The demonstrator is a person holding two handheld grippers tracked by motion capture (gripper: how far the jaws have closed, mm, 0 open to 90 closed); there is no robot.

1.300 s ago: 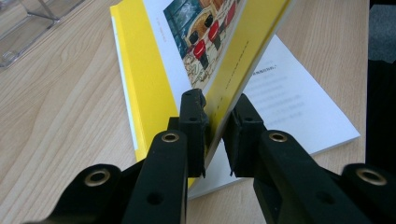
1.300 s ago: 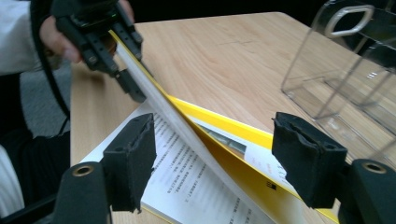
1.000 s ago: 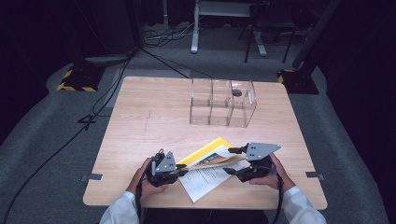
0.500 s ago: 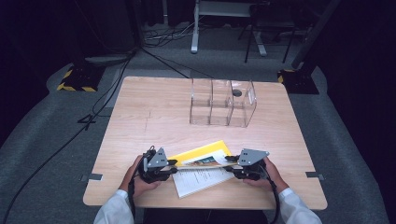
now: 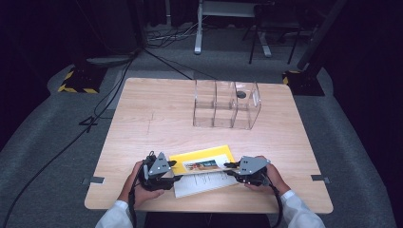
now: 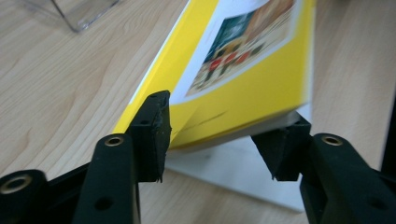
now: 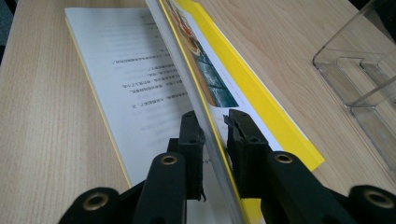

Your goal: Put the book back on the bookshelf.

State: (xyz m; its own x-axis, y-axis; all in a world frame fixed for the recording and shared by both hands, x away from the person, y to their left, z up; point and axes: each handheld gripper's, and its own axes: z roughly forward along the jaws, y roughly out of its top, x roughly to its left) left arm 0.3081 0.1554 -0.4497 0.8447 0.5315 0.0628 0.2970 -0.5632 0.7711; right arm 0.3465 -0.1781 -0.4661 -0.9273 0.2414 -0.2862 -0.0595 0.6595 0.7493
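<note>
A yellow booklet (image 5: pixel 204 159) lies near the table's front edge, its picture cover (image 6: pixel 243 60) raised off a white printed page (image 7: pixel 140 79). My left gripper (image 5: pixel 177 171) is at the booklet's left end. Its jaws have just been opening and stand apart (image 6: pixel 219 140), with the cover's corner loose between them. My right gripper (image 5: pixel 230 168) is at the right end. Its jaws have just been closing, and the pads (image 7: pixel 191 135) now pinch the raised cover's edge (image 7: pixel 216 133).
A clear plastic box (image 5: pixel 227 104) with three compartments stands at the back of the wooden table (image 5: pixel 152 118); a corner of the box (image 7: pixel 364 79) lies to the right of my right gripper. Cables and stands cross the dark floor beyond.
The right gripper came down to the cover's right edge and closed on it. The left jaws, shut on the cover before, have spread. The booklet lies flatter than it did.
</note>
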